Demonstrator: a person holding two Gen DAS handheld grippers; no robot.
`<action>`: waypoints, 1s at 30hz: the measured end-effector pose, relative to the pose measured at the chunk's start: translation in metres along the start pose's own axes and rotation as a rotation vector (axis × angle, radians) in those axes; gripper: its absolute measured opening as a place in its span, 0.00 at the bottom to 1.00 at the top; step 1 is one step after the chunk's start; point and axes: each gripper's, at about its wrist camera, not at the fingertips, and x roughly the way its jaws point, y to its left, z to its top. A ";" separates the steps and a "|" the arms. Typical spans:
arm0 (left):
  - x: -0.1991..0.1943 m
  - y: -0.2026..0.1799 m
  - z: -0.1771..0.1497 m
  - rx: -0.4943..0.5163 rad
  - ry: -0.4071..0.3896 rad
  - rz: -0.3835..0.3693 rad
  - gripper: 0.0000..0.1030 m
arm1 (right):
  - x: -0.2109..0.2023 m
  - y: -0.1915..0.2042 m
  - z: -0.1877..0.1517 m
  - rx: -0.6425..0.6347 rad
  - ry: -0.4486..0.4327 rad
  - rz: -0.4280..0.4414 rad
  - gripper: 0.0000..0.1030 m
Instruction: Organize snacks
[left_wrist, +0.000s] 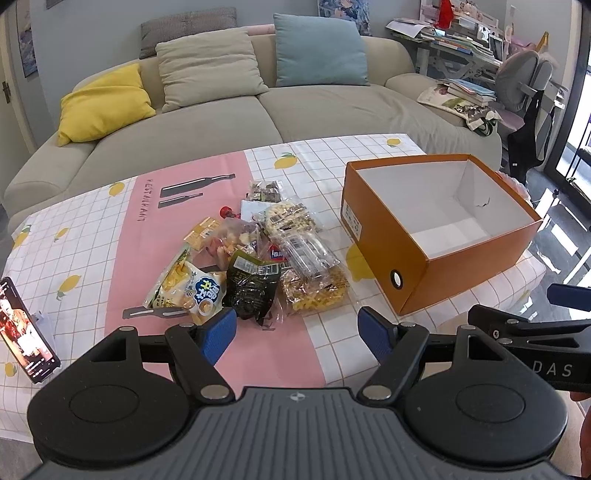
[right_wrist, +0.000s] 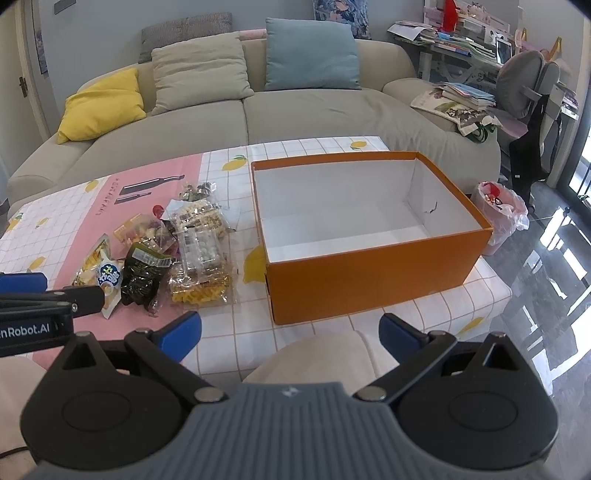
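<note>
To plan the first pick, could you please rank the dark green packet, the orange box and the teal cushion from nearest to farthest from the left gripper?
1. dark green packet, just ahead of the left gripper
2. orange box, right, on the table
3. teal cushion, on the sofa behind

Right gripper hangs wide open before the open orange cardboard box; crinkly plastic snack packets heaped left on the lemon-print tablecloth.

Left gripper and right gripper side by side — jaws spread wide, holding nothing
</note>
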 end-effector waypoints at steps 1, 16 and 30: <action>0.000 0.000 0.000 -0.002 -0.001 -0.001 0.85 | 0.000 0.000 0.000 0.001 0.000 -0.001 0.97; 0.000 -0.002 -0.001 0.002 0.001 -0.001 0.85 | -0.001 -0.001 0.000 0.005 -0.001 -0.002 0.97; 0.000 -0.002 -0.002 0.002 0.006 0.000 0.85 | -0.002 0.000 0.000 0.003 -0.004 0.001 0.97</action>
